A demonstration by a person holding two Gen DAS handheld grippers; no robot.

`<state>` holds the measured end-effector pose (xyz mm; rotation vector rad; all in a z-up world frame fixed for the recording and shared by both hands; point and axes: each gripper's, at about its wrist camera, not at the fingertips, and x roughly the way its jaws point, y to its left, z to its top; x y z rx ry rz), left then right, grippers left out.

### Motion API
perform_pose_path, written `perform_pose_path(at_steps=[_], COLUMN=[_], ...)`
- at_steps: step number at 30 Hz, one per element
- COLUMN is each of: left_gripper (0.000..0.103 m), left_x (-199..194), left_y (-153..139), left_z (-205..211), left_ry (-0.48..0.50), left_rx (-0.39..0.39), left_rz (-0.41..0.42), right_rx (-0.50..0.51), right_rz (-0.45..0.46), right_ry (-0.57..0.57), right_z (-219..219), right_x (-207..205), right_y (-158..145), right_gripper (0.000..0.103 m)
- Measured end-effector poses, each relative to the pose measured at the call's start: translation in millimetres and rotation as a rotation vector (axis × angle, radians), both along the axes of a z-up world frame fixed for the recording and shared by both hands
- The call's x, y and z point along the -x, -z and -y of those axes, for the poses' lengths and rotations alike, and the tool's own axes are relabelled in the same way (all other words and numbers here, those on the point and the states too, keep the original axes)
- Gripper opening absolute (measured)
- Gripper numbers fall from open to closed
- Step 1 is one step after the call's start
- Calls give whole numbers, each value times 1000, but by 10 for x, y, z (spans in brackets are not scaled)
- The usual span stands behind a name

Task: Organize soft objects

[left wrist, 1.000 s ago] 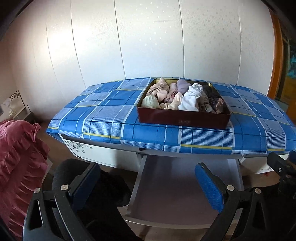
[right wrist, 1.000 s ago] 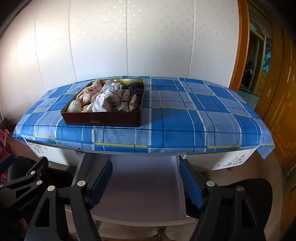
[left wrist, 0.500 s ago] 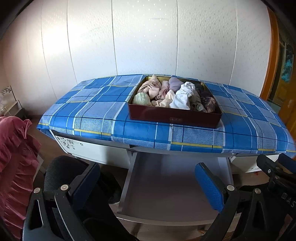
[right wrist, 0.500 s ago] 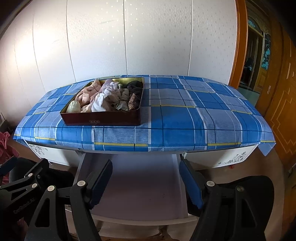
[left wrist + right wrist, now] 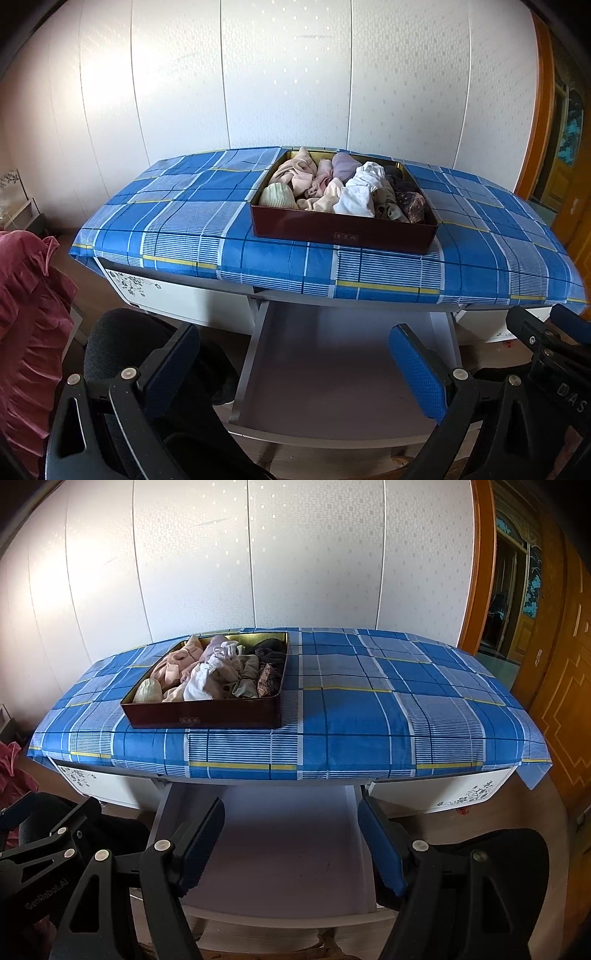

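Observation:
A dark red tin box (image 5: 343,234) (image 5: 203,714) sits on a table under a blue plaid cloth (image 5: 177,221) (image 5: 369,709). It is packed with several bundled socks (image 5: 341,188) (image 5: 214,672) in pink, cream, white, lilac and dark tones. Both grippers hang well short of the table, over a pulled-out pale shelf (image 5: 340,369) (image 5: 288,849). My left gripper (image 5: 295,362) is open with nothing between its blue pads. My right gripper (image 5: 291,845) is open and empty too.
A white panelled wall stands behind the table. A pink ruffled cloth (image 5: 26,317) lies at the left. Black chair parts (image 5: 125,343) (image 5: 517,856) flank the shelf. A wooden door (image 5: 554,657) is at the right. The cloth's right half (image 5: 406,701) carries nothing.
The left wrist view has swung a little, so the table and box shifted left and down in it. The right view is unchanged. Both grippers stay open.

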<state>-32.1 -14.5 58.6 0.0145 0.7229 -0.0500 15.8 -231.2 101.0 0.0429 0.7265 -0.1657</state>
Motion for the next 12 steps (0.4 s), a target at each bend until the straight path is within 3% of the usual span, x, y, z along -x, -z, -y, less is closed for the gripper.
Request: perform_pose_path(at_steps=[12], left_gripper=[103], left_x=[36], left_y=[10], left_z=[26], left_ry=[16], left_rx=[2], left_rz=[4], right_rx=[-8], right_rz=[-1], right_ry=[-4], right_z=[-3], right_x=[-3], right_y=[-3], right_gripper=[76])
